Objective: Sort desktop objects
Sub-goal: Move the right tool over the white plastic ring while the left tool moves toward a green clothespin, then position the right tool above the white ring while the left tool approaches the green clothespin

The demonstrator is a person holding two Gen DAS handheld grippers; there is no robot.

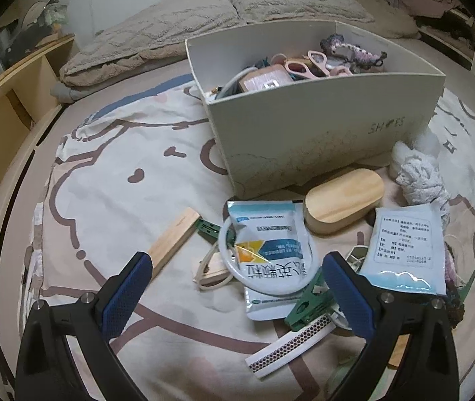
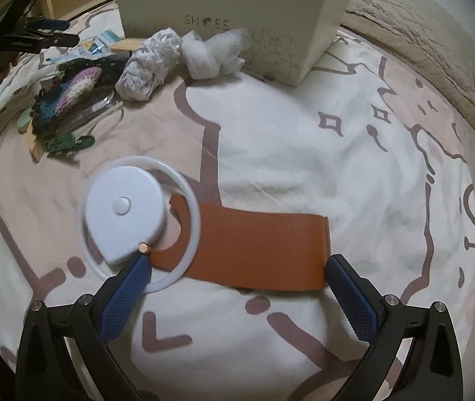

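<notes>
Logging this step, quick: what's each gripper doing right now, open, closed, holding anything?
Left gripper: open, holding nothing, above the medicine sachet.
Right gripper: open, holding nothing, fingers either side of the orange strip.

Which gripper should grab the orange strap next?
Right. The right gripper is open, with the orange strap directly between its fingers; the left gripper hovers over the medicine sachets instead.

Bedroom, likely — bed (image 1: pixel 110 173), pillows (image 1: pixel 291 0).
</notes>
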